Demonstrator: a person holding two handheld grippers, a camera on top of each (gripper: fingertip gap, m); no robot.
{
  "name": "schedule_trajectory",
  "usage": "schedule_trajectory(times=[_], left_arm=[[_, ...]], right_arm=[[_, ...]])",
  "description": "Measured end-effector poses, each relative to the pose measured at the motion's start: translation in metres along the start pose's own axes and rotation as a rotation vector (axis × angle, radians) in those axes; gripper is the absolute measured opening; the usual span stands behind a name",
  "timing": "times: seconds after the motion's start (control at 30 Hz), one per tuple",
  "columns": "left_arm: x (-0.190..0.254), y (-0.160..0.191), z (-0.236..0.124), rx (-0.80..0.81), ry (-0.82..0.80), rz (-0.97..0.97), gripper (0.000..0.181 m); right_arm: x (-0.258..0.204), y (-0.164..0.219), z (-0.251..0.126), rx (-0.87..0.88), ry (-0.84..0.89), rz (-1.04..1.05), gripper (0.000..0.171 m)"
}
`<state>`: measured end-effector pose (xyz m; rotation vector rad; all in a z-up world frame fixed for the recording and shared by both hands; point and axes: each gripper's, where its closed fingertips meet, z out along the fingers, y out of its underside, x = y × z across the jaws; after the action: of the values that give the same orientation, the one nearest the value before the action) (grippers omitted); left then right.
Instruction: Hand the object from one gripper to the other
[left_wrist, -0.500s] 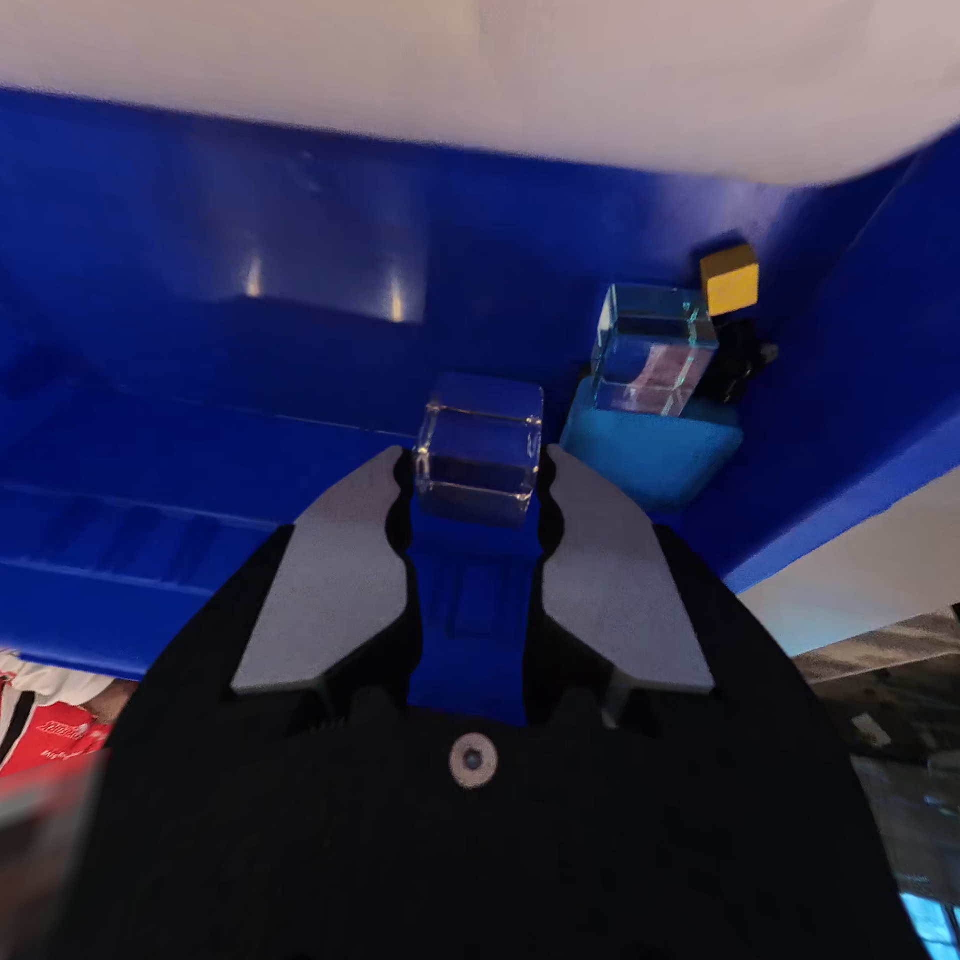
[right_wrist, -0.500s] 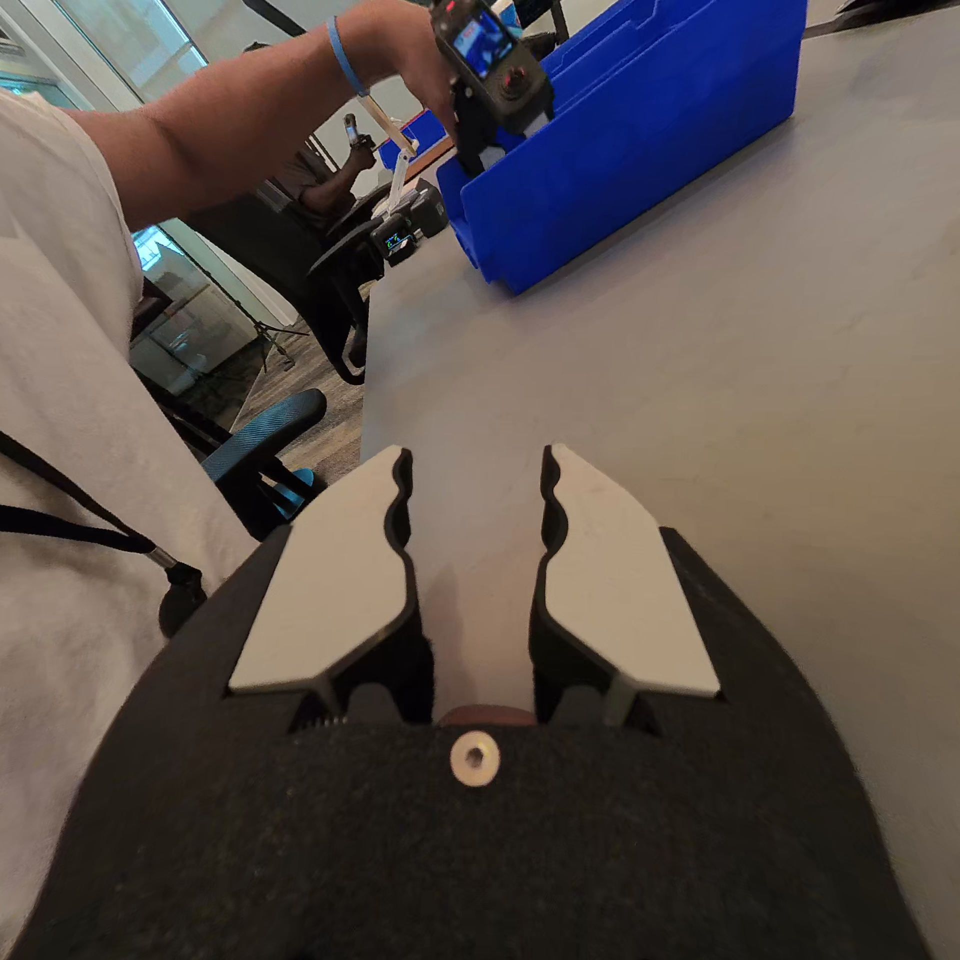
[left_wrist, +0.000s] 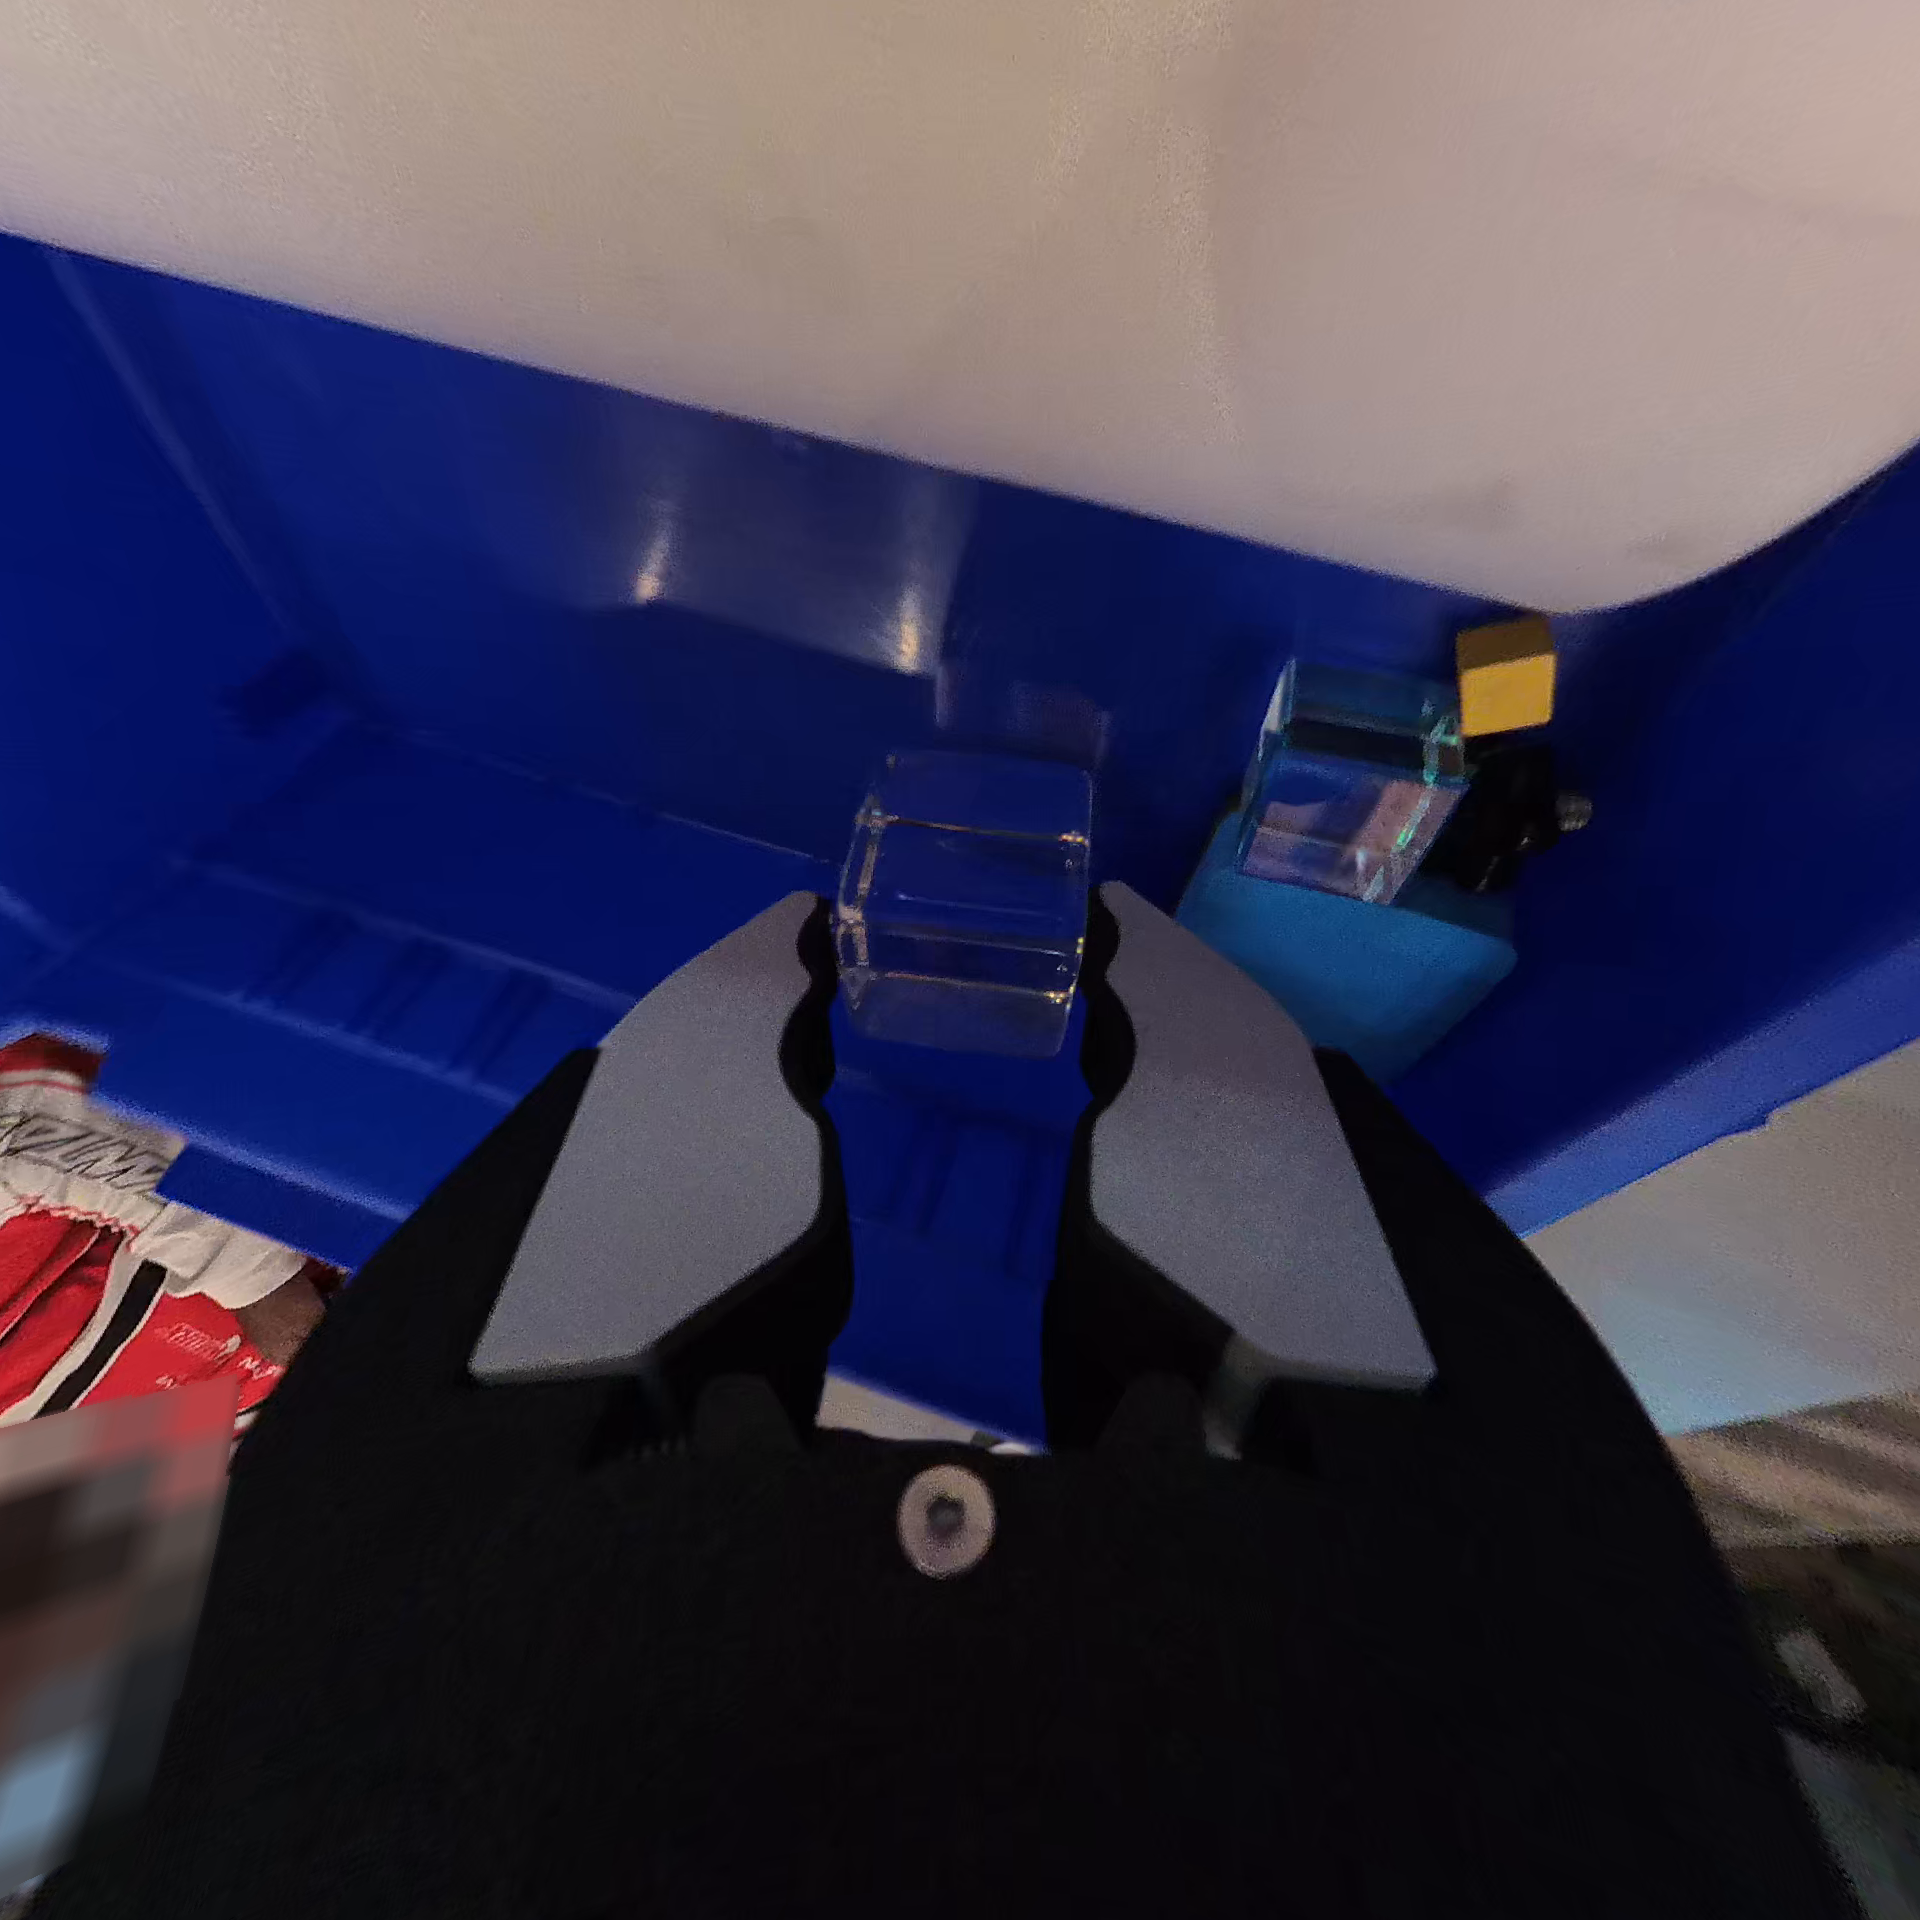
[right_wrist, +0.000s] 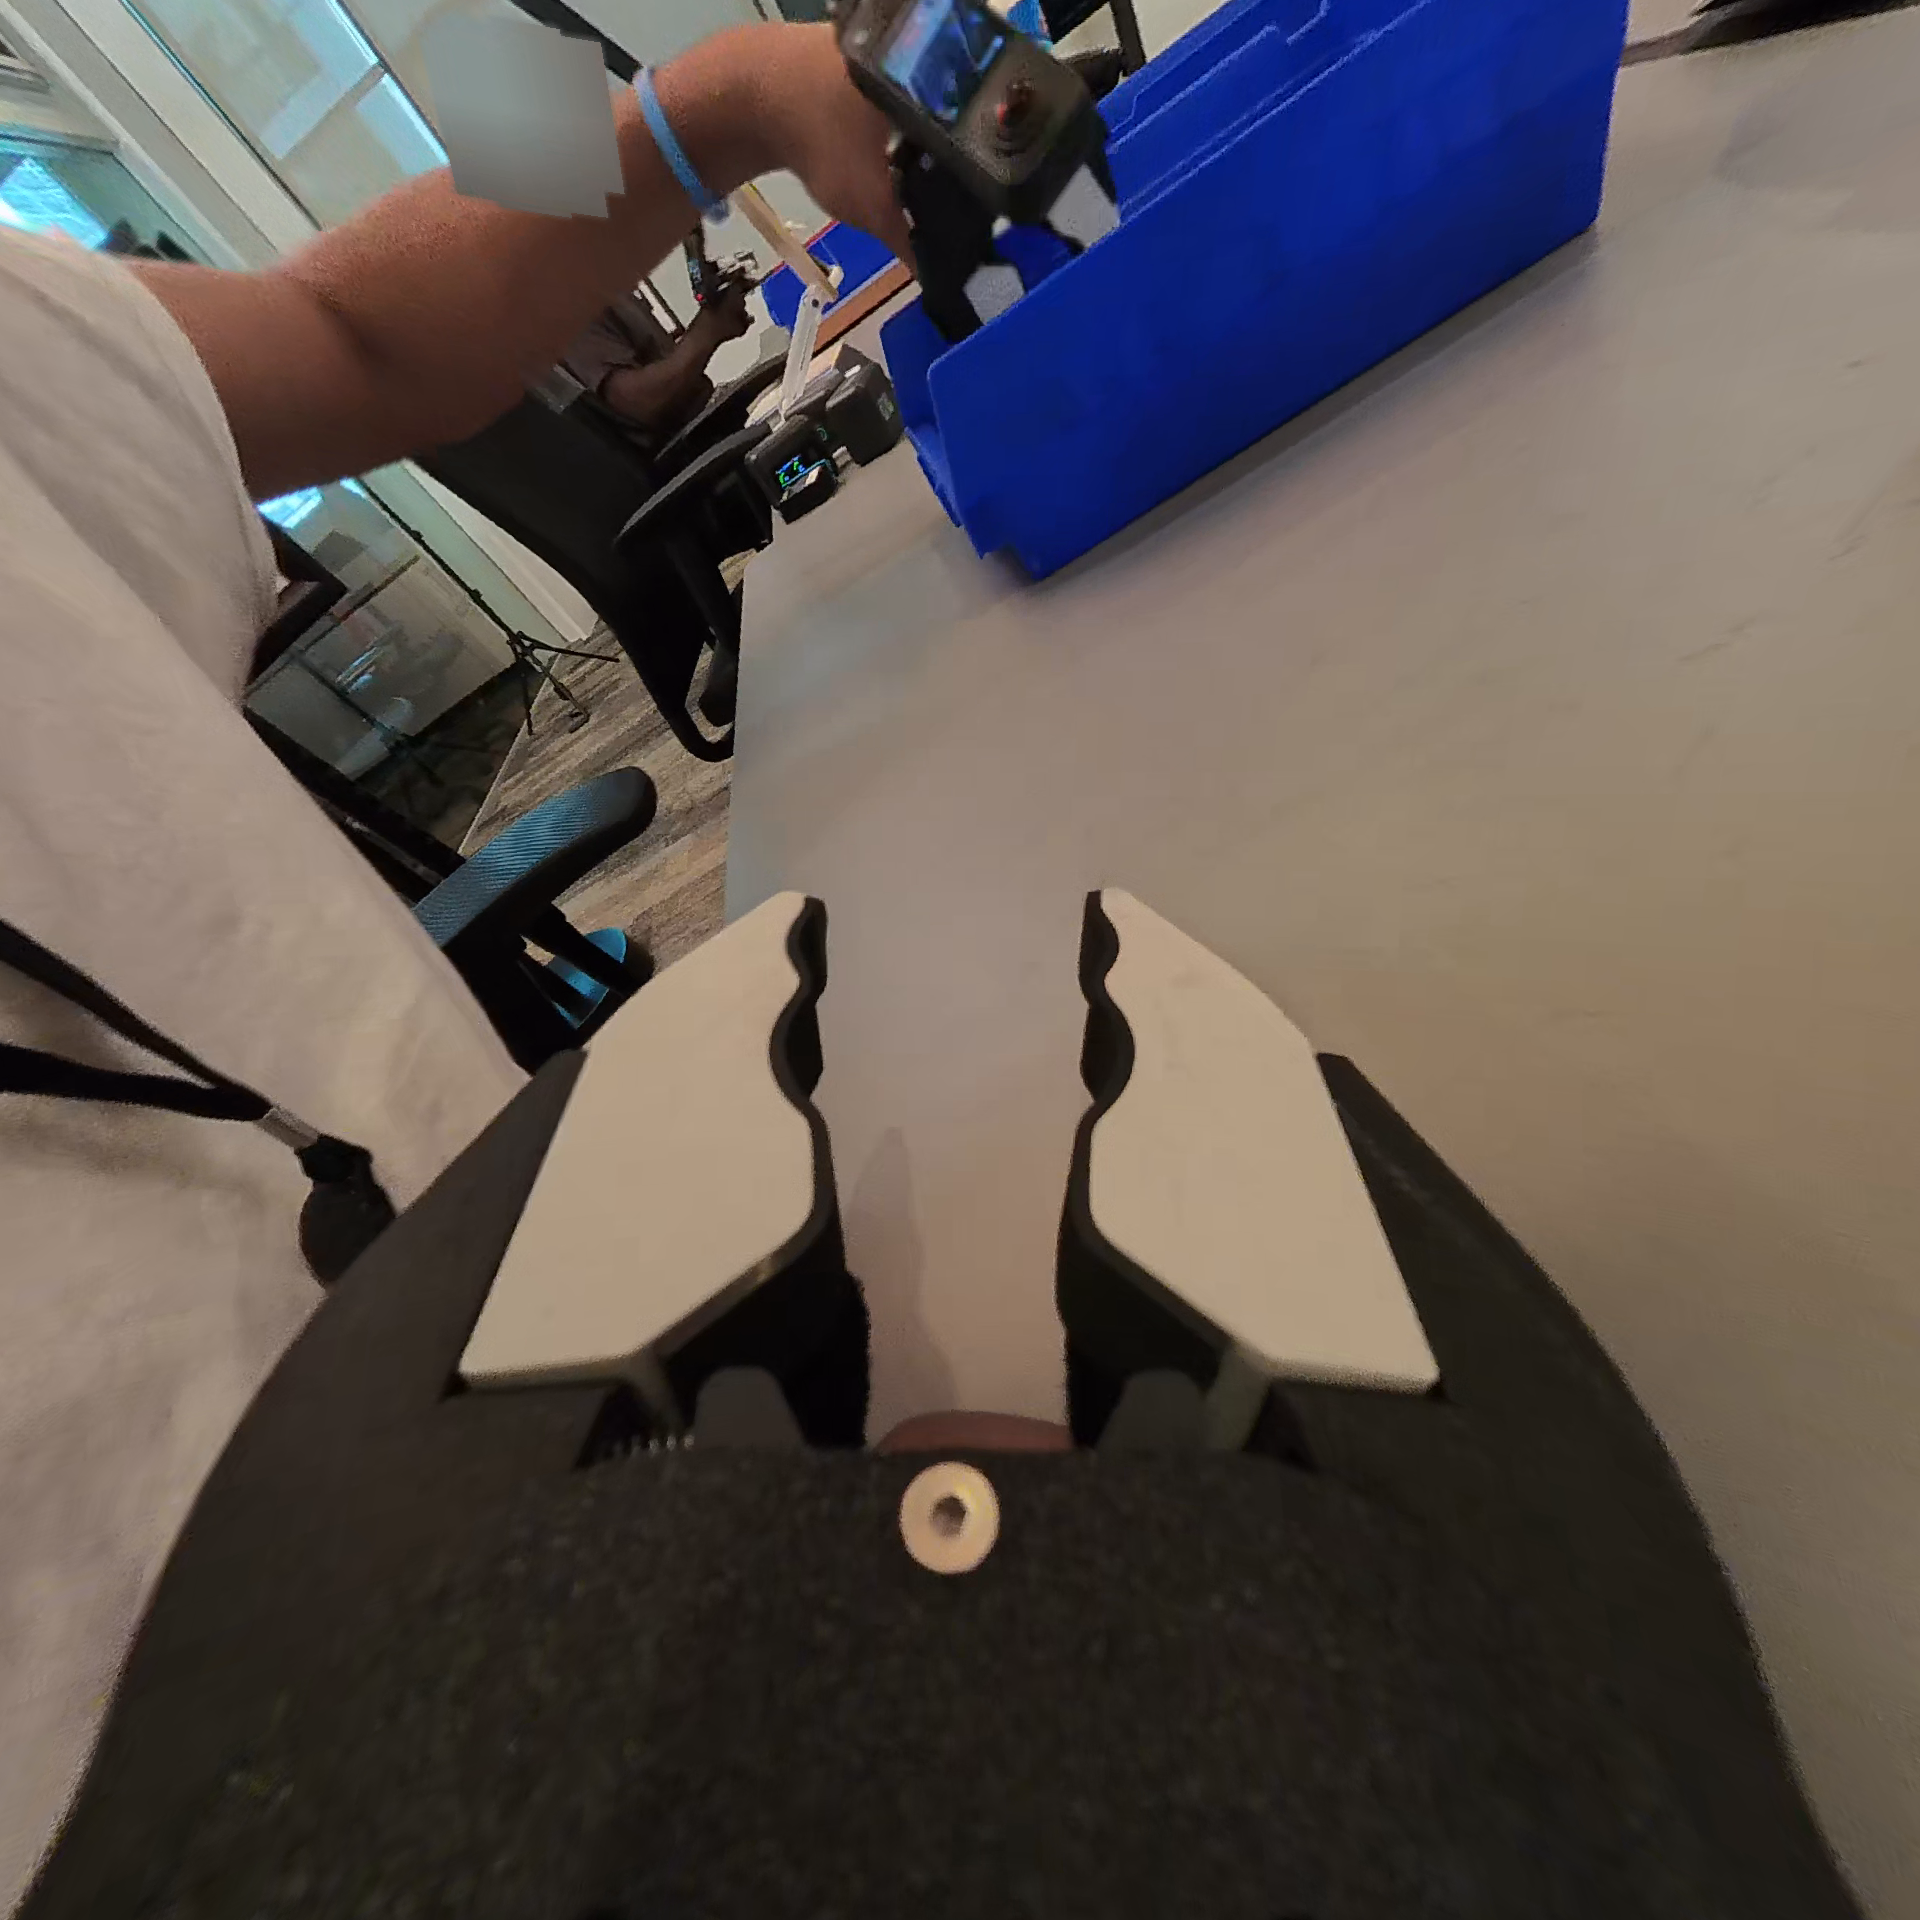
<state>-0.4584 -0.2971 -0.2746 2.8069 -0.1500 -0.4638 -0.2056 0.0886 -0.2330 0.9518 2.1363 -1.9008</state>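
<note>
The left gripper (left_wrist: 961, 920) was inside a blue bin (left_wrist: 436, 665). A clear cube (left_wrist: 961, 902) sat right between its two grey fingertips (left_wrist: 748, 966). Both tips pressed on the sides of the cube, one on each side, so the gripper was squeezed onto it. The cube stuck out past the tips, and its back part was between them. I could not tell if the cube was touching the bin floor or was lifted a little.

Off to the right, in the corner of the bin, there was a second clear cube (left_wrist: 1351, 805). It sat on top of a light blue block (left_wrist: 1340, 971). A small yellow block (left_wrist: 1504, 675) was just behind it, and a small black thing (left_wrist: 1507, 831) was beside it. These were well apart from the cube in the gripper.

The right gripper (right_wrist: 954, 925) was over a grey table (right_wrist: 1455, 727), far from the bin. Its two white fingers (right_wrist: 675, 1143) were spread apart and had nothing between them. Only the bare table showed in the gap.

In the right wrist view, the blue bin (right_wrist: 1299, 312) stood farther off on the table. A person's hand (right_wrist: 831, 156) held the left gripper (right_wrist: 1003, 260) down into the bin. The arm wore a blue band (right_wrist: 670, 140) at the wrist. A black chair (right_wrist: 582, 831) stood by the table edge.
</note>
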Motion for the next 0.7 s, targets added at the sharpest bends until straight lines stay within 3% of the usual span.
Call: schedule_trajectory(times=[0.2, 0.4, 0.53, 0.63, 0.7], left_arm=[[-0.021, -0.025, -0.046, 0.144, -0.233, -0.105, 0.045], [-0.035, -0.096, -0.152, 0.625, -0.499, -0.332, 0.045], [0.004, -0.171, -0.209, 0.953, -0.530, -0.276, 0.045], [0.048, -0.228, -0.238, 1.082, -0.554, -0.176, 0.045], [0.074, -0.258, -0.253, 1.132, -0.585, -0.122, 0.045]], right_arm=[[0.003, -0.002, 0.005, -0.009, 0.020, -0.029, 0.051], [0.006, -0.015, 0.027, -0.019, -0.012, -0.029, 0.063], [0.016, -0.048, 0.046, 0.019, -0.081, 0.094, 0.071], [0.015, -0.075, 0.061, 0.068, -0.211, 0.185, 0.081], [-0.001, -0.086, 0.065, 0.091, -0.374, 0.250, 0.077]])
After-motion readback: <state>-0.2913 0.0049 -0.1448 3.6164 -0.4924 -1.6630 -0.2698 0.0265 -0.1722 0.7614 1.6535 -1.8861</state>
